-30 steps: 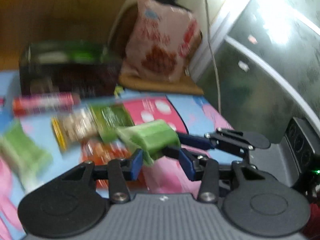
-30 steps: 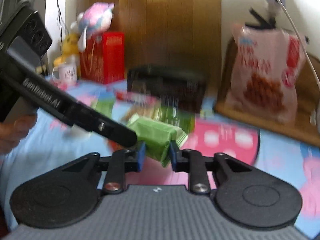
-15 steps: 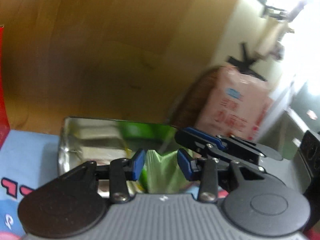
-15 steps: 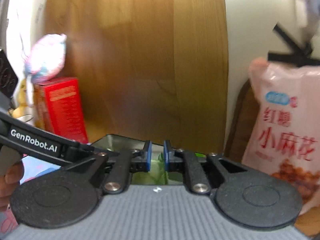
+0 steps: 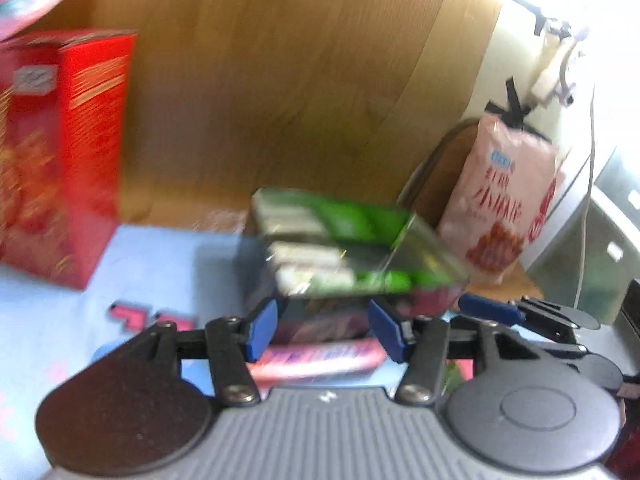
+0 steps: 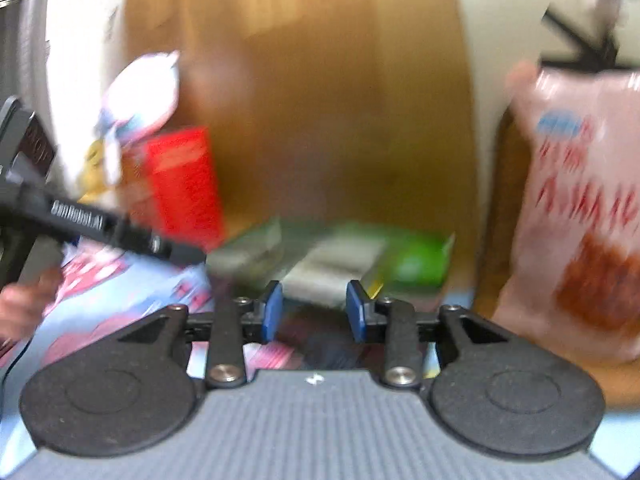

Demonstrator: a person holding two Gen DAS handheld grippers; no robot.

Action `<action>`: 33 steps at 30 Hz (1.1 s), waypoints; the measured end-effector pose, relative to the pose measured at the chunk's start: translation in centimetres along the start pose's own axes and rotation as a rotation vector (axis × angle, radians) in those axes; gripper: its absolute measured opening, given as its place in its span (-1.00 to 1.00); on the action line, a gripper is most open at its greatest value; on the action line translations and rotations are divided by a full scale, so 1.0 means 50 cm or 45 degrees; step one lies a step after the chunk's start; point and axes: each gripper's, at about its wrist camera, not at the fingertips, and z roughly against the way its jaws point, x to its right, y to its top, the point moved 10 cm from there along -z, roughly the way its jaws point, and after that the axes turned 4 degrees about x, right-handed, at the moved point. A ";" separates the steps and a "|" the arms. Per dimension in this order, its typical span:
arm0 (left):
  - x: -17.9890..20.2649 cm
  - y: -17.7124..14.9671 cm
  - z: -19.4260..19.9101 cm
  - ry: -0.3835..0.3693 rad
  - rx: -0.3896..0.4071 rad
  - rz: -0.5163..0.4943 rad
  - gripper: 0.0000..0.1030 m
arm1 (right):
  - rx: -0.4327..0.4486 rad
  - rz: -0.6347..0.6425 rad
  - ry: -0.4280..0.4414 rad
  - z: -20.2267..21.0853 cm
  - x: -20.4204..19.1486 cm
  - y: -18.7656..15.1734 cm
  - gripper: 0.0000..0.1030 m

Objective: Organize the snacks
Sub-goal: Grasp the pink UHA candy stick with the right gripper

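An open metal tin [image 5: 434,258] stands on the blue patterned cloth and holds several green snack packets [image 5: 360,216]. My left gripper [image 5: 324,330] hovers just in front of the tin, its jaws opening with nothing between them. In the right wrist view, the same tin [image 6: 240,256] and green packets [image 6: 416,260] lie just beyond my right gripper [image 6: 315,312], whose jaws are also opening and empty. A pink snack bar [image 5: 320,360] lies on the cloth below the left gripper. Everything is motion-blurred.
A red box [image 5: 60,160] stands left of the tin, and a large pink snack bag [image 5: 508,200] leans on a wooden board to the right. A wooden panel rises behind. A person's hand [image 6: 24,304] holds the left gripper at the left.
Both grippers carried one green packet from the cloth to the tin, gripping it together. Now they have let go and drawn back; the packet lies in the tin.
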 end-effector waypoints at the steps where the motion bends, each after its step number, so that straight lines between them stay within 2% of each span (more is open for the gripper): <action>1: -0.010 -0.010 0.007 0.004 -0.007 0.004 0.01 | -0.048 0.002 0.010 0.000 -0.008 -0.025 -0.26; 4: -0.043 -0.041 0.002 0.053 -0.050 0.022 0.01 | -0.162 -0.001 0.002 -0.021 -0.015 -0.075 -0.19; 7: -0.073 -0.062 -0.026 0.083 -0.099 0.098 0.02 | -0.250 -0.045 -0.003 -0.052 -0.020 -0.096 -0.03; 11: -0.092 -0.073 -0.066 0.084 -0.139 0.160 0.06 | -0.276 -0.032 -0.004 -0.092 -0.036 -0.086 0.00; 13: -0.085 -0.079 -0.078 0.059 -0.151 0.173 -0.01 | -0.304 -0.028 -0.003 -0.111 -0.042 -0.091 0.00; 14: -0.083 -0.080 -0.078 0.056 -0.150 0.157 -0.06 | -0.314 -0.032 -0.007 -0.124 -0.039 -0.096 -0.01; 15: -0.078 -0.082 -0.080 0.036 -0.160 0.152 -0.22 | -0.324 -0.042 -0.006 -0.136 -0.035 -0.096 -0.04; 16: -0.074 -0.086 -0.080 0.016 -0.172 0.162 -0.28 | -0.332 -0.058 0.005 -0.143 -0.035 -0.098 -0.08; 17: -0.073 -0.088 -0.079 0.017 -0.173 0.165 -0.29 | -0.327 -0.063 0.018 -0.144 -0.037 -0.095 -0.29; 20: -0.062 -0.096 -0.061 0.053 -0.164 0.121 -0.29 | -0.328 -0.013 -0.006 -0.144 -0.057 -0.094 -0.30; 23: -0.037 -0.098 -0.028 0.047 -0.134 0.082 -0.29 | -0.296 0.027 -0.020 -0.117 -0.078 -0.094 -0.31; 26: -0.010 -0.083 0.016 0.017 -0.070 0.043 -0.29 | -0.218 0.075 -0.034 -0.069 -0.097 -0.079 -0.33; 30: 0.035 -0.025 0.041 -0.008 0.048 0.000 -0.26 | -0.067 0.130 -0.101 -0.028 -0.095 -0.028 -0.34; 33: 0.075 0.025 0.025 0.002 0.138 -0.037 -0.25 | 0.053 0.133 -0.166 -0.012 -0.068 0.023 -0.34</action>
